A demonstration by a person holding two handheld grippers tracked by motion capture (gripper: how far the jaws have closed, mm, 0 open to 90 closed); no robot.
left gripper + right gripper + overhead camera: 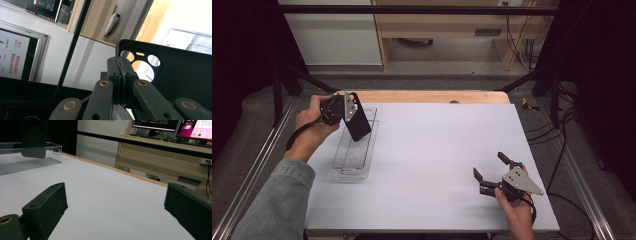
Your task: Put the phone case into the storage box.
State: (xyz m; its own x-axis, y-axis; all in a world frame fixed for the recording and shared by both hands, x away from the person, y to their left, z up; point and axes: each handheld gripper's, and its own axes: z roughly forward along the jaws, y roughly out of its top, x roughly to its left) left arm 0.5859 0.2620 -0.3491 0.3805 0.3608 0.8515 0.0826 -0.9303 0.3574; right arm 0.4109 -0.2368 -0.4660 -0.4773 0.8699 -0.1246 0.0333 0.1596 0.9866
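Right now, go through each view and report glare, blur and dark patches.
High view: evenly lit white table, black surroundings either side, slightly soft. Left gripper view: tabletop blown out at upper right; black phone case and near fingers dark. Right gripper view: near fingers blurred, monitors glare, upper left dark.

One phone case, one clear tray, two grippers on a single white table.

At the table stand two hand-held grippers, the left gripper (343, 111) and the right gripper (490, 172), each with two black jaws and each in one hand: two hands, one denim sleeve. One black phone case (358, 121) shows three camera cut-outs in the left gripper view. One clear plastic tray (353, 152) lies on the one table (432, 150). Two lit screens glow behind in the right gripper view.
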